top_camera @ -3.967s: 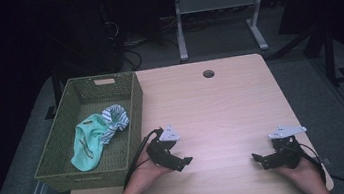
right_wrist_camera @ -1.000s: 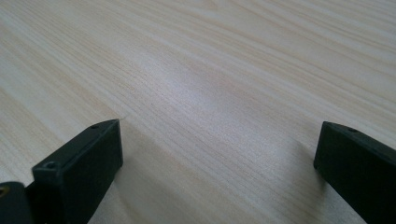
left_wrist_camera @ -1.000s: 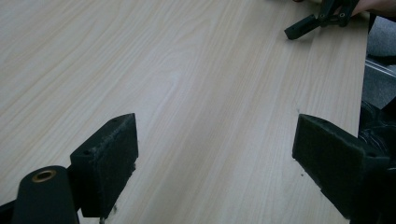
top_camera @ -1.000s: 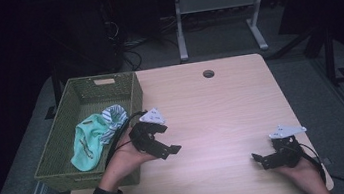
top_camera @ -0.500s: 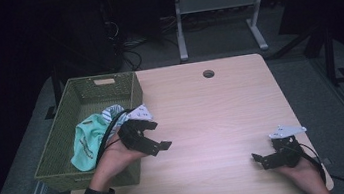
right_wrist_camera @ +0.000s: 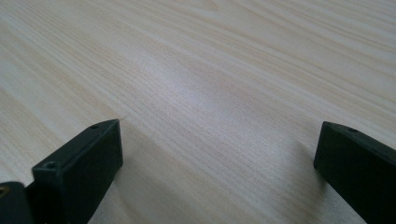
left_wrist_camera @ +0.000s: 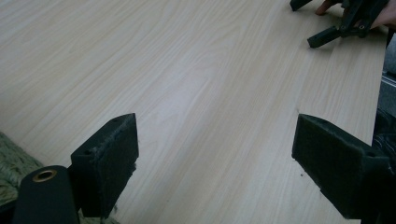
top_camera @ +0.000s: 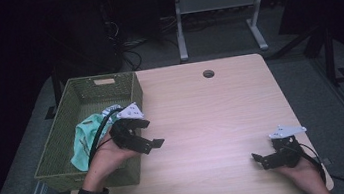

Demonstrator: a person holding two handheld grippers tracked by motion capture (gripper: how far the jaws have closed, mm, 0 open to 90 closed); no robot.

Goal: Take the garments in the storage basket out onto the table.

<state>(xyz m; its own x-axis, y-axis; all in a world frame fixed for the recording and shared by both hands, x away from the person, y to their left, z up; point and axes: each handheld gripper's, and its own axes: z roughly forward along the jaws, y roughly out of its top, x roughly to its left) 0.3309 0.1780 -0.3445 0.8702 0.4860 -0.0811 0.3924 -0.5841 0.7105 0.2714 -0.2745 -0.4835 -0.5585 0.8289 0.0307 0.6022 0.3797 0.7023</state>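
A green woven basket (top_camera: 60, 142) stands on the left part of the wooden table (top_camera: 213, 117). Inside it lies a teal cloth (top_camera: 84, 134) bunched with a striped piece. My left gripper (top_camera: 150, 133) hovers over the basket's right rim, jaws open and empty, pointing out over the table. In the left gripper view its gripper (left_wrist_camera: 215, 158) looks across bare wood, with the basket's edge (left_wrist_camera: 11, 163) at lower left. My right gripper (top_camera: 260, 161) rests near the table's front right corner, open and empty; in the right gripper view that gripper (right_wrist_camera: 215, 163) spans bare tabletop.
A round cable hole (top_camera: 208, 73) sits near the table's far edge. Beyond the table stands a metal frame (top_camera: 218, 5) on a dark floor. In the left gripper view the other hand and its gripper (left_wrist_camera: 345, 23) appear at top right.
My left gripper has moved left and away from the front edge, from the table to above the basket's right rim. The right gripper has stayed still.
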